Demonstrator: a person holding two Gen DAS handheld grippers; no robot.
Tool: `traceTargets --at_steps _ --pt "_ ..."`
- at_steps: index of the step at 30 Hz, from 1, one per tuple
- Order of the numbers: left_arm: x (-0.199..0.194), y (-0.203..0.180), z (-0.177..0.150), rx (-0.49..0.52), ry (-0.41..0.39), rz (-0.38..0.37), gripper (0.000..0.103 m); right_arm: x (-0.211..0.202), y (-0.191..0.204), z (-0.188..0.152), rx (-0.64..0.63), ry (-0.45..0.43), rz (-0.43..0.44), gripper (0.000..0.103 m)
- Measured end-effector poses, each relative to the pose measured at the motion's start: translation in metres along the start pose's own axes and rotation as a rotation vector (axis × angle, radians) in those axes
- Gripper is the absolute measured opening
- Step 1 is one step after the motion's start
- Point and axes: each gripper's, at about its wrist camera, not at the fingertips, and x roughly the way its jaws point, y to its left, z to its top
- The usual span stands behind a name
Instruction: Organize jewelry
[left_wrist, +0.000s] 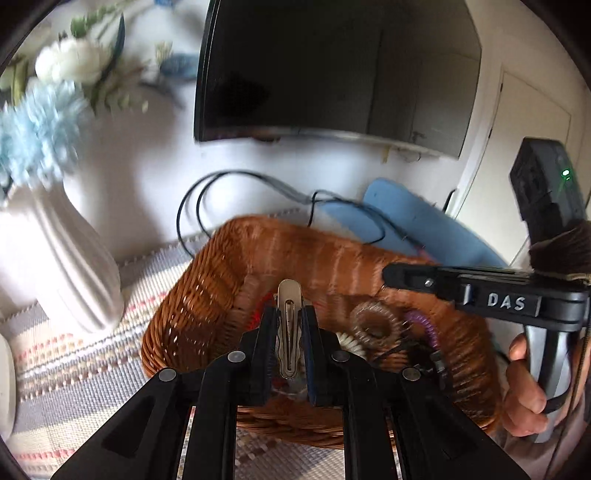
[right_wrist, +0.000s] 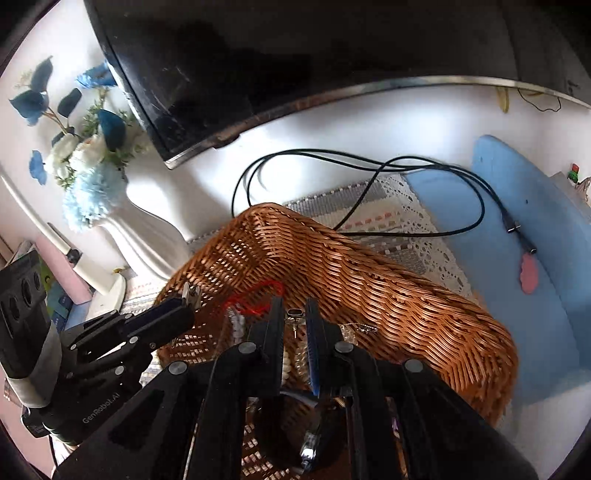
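Note:
My left gripper (left_wrist: 290, 314) is shut on a silver hair clip (left_wrist: 289, 325) and holds it over the brown wicker basket (left_wrist: 207, 295). The basket holds a brown coil hair tie (left_wrist: 375, 323), a purple coil tie (left_wrist: 424, 325) and a red cord (left_wrist: 258, 314). My right gripper (right_wrist: 294, 314) is over the same basket (right_wrist: 388, 295), jaws nearly closed around a small dark-stoned earring (right_wrist: 294, 317). The left gripper (right_wrist: 186, 306) with the clip (right_wrist: 191, 293) shows at the left of the right wrist view. A red cord (right_wrist: 258, 299) and white beads (right_wrist: 238, 326) lie in the basket.
A white ribbed vase (left_wrist: 70, 266) with blue and white flowers stands left of the basket. A dark monitor (left_wrist: 332, 70) is behind. A black cable (right_wrist: 369, 173) crosses a woven mat (right_wrist: 388, 218) and a blue pad (right_wrist: 535, 229).

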Motion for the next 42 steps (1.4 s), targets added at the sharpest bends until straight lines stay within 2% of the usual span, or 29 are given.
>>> traceTargets --at_steps 3,7,8,9,10,11,13,15,19,22,23,24,26,28,31,34,38,42 --pt "0.004 0.006 0.0 -0.027 0.003 -0.029 0.014 0.002 0.002 -0.001 -0.008 0.006 0.012 0.013" --pt "0.002 0.008 -0.001 -0.033 -0.005 -0.031 0.014 0.005 0.007 -0.004 -0.037 0.01 0.017 0.017" --pt "0.0 0.008 -0.001 -0.039 -0.009 -0.034 0.017 0.005 0.007 -0.003 -0.034 0.005 0.026 0.025" --pt "-0.002 0.007 0.0 -0.046 -0.009 -0.04 0.028 0.003 0.006 -0.003 -0.03 -0.003 0.027 0.03" --pt "-0.003 0.007 0.0 -0.05 -0.014 -0.045 0.033 -0.001 0.005 -0.003 -0.026 -0.019 0.016 0.035" --pt "-0.007 0.007 0.001 -0.051 -0.032 -0.045 0.039 -0.006 0.005 -0.003 -0.023 -0.034 -0.004 0.035" --pt "-0.018 0.002 0.002 -0.042 -0.049 -0.026 0.04 -0.02 0.005 -0.003 -0.013 -0.053 -0.009 0.035" --pt "-0.035 -0.005 0.005 -0.03 -0.074 -0.008 0.04 -0.04 0.009 -0.006 -0.017 -0.078 0.006 0.035" --pt "-0.082 -0.027 0.008 -0.011 -0.123 0.014 0.041 -0.094 0.032 -0.014 -0.057 -0.146 -0.021 0.036" --pt "-0.131 -0.053 0.007 0.023 -0.173 0.057 0.055 -0.137 0.054 -0.025 -0.085 -0.194 -0.04 0.041" --pt "-0.148 -0.062 0.005 0.035 -0.198 0.073 0.063 -0.151 0.061 -0.03 -0.088 -0.211 -0.046 0.045" --pt "-0.169 -0.073 0.001 0.049 -0.229 0.098 0.07 -0.163 0.066 -0.035 -0.089 -0.222 -0.058 0.048" --pt "-0.199 -0.09 -0.009 0.068 -0.266 0.162 0.078 -0.185 0.075 -0.048 -0.088 -0.237 -0.093 0.05" --pt "-0.225 -0.102 -0.029 0.058 -0.275 0.251 0.08 -0.202 0.083 -0.066 -0.085 -0.247 -0.104 0.05" --pt "-0.248 -0.109 -0.061 0.007 -0.268 0.307 0.08 -0.213 0.092 -0.095 -0.083 -0.24 -0.132 0.051" --pt "-0.258 -0.112 -0.09 -0.031 -0.275 0.36 0.08 -0.217 0.1 -0.12 -0.091 -0.232 -0.157 0.051" --pt "-0.251 -0.107 -0.129 -0.122 -0.221 0.408 0.08 -0.222 0.111 -0.149 -0.095 -0.237 -0.169 0.051" --pt "-0.263 -0.105 -0.146 -0.174 -0.245 0.426 0.08 -0.229 0.119 -0.163 -0.1 -0.24 -0.219 0.051"
